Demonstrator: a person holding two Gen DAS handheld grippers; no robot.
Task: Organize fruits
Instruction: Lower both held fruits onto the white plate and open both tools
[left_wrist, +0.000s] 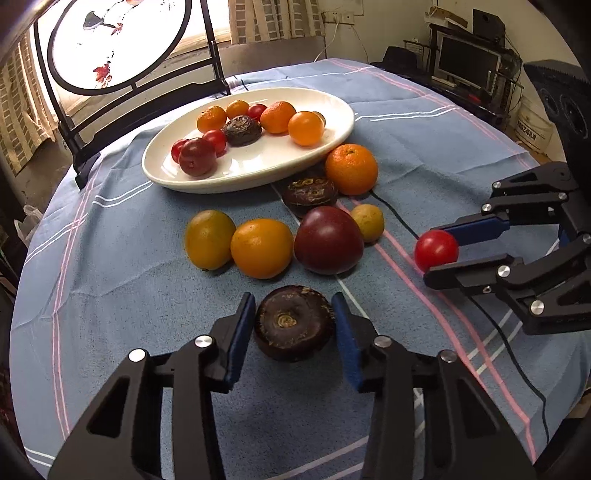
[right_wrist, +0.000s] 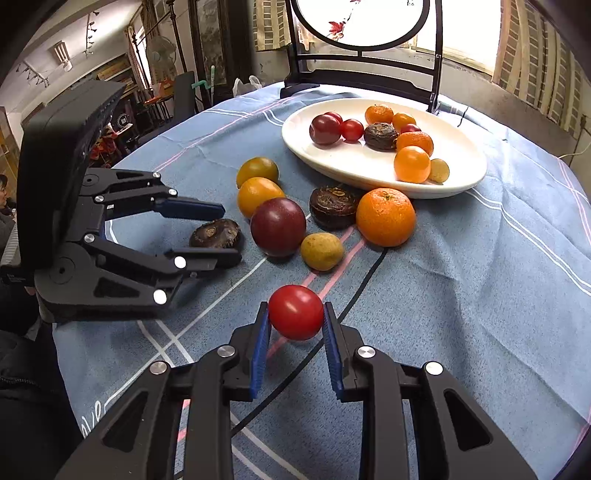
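A white oval plate (left_wrist: 258, 173) (right_wrist: 465, 184) holds several oranges, tomatoes and a dark brown fruit. Loose fruit lies on the cloth before it: oranges (left_wrist: 351, 168), a dark red fruit (left_wrist: 328, 240) (right_wrist: 277, 226) and a brown one (left_wrist: 309, 194). My left gripper (left_wrist: 293, 323) (right_wrist: 221, 232) has its jaws against both sides of a dark brown fruit (left_wrist: 293, 323) (right_wrist: 216, 233) resting on the cloth. My right gripper (right_wrist: 295, 314) (left_wrist: 443, 251) has its jaws closed on a red tomato (right_wrist: 295, 312) (left_wrist: 436, 250).
A blue striped cloth (left_wrist: 129, 295) covers the round table. A black stand with a round painted screen (left_wrist: 122, 40) stands behind the plate. A thin black cable (left_wrist: 517, 354) runs across the cloth at the right. A monitor and shelves (left_wrist: 469, 62) are beyond the table.
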